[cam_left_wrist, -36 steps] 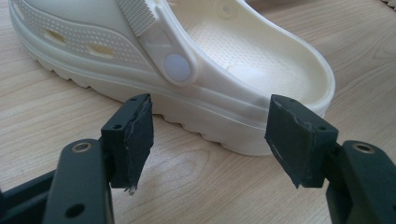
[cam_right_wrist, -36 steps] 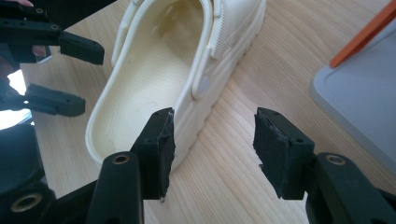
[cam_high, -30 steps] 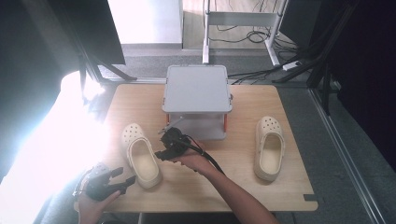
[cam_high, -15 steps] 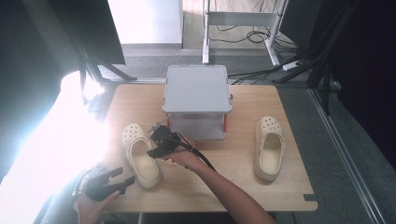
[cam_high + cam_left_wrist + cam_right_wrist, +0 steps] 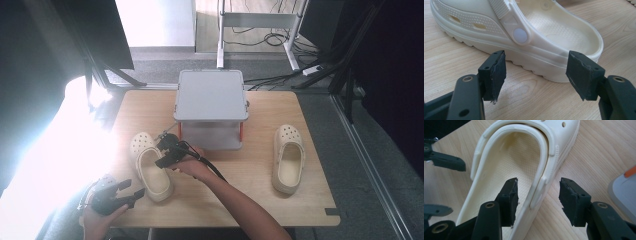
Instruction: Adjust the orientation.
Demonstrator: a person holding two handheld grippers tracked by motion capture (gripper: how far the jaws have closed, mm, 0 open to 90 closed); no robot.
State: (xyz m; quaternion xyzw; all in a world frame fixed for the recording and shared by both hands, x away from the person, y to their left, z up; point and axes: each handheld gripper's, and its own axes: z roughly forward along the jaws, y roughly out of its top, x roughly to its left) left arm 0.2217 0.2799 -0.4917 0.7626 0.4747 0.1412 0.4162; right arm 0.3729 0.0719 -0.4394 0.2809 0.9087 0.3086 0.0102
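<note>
Right gripper now astride clog

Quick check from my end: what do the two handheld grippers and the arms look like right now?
Both the left gripper and the right gripper are black, each with two blocky jaws, round rivet holes and worn, rough-edged dark pads. A black cable trails from the right one. The forearms look bare, no sleeves visible.
</note>
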